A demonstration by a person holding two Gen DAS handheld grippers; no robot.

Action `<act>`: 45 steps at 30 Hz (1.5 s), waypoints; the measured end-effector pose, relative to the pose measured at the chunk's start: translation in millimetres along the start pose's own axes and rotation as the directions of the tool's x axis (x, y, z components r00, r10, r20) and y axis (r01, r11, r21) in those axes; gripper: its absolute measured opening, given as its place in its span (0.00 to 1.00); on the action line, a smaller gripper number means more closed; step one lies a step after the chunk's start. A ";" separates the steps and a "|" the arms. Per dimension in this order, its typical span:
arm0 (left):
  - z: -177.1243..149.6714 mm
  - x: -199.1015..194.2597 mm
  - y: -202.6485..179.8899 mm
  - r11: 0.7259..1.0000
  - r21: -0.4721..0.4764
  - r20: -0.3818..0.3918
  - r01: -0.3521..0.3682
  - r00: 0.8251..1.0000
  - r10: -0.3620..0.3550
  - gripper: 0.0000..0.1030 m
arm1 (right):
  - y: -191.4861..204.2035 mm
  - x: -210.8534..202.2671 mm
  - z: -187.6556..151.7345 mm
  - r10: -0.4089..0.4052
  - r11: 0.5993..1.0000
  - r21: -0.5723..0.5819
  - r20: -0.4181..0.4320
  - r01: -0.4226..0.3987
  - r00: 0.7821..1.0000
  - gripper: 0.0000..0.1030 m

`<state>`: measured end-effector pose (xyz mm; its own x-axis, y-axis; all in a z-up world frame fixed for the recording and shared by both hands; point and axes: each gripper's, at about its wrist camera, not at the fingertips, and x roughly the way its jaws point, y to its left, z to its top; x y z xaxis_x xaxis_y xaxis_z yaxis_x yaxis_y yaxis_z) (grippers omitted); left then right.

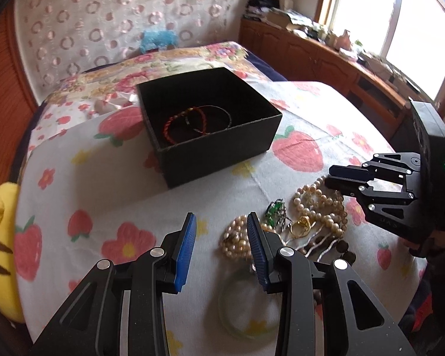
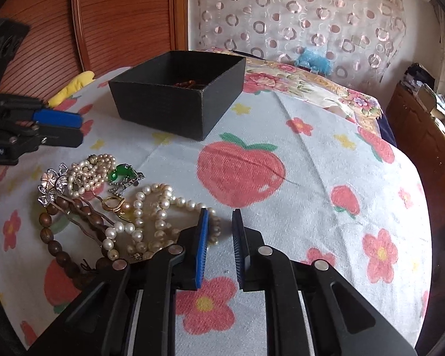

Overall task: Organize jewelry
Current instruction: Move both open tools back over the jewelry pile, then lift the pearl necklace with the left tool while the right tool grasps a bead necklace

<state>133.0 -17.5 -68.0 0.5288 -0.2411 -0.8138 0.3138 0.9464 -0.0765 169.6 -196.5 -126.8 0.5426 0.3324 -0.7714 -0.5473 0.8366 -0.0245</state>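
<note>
Left tool (image 1: 221, 249), right tool (image 2: 220, 244) both agape — two bracelets (image 1: 197, 123) in black box (image 1: 222, 154)

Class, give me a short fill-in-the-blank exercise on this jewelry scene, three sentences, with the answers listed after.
1. The box is colored ____.
2. The cords lie ____ the box.
3. The left gripper and right gripper both have jaws that are ____.

Answers: black; inside; open

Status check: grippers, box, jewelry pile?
Left hand-held gripper open, empty; right hand-held gripper open, empty. Black box holds two bracelets. Jewelry pile unsorted on bedspread. Path clear.
</note>
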 end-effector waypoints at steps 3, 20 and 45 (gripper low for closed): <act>7.7 8.0 -3.8 0.999 0.032 -0.030 0.012 0.999 -0.011 0.33 | -0.2 -1.4 0.6 0.006 1.000 0.006 0.000 -0.006 1.000 0.16; 9.3 32.8 -7.5 0.985 0.133 -0.117 -0.113 0.985 0.129 0.24 | -0.3 -2.3 1.0 0.003 1.000 0.005 0.000 -0.003 1.000 0.16; 12.9 -20.2 -14.9 0.996 0.041 0.073 -0.080 0.994 0.077 0.04 | -0.9 -2.4 0.9 0.005 1.000 0.006 0.000 -0.005 1.000 0.16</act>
<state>127.9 -29.6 -43.0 0.6078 -0.1830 -0.7727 0.3027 0.9530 0.0124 169.4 -197.7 -124.4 0.5401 0.3364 -0.7715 -0.5458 0.8377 -0.0168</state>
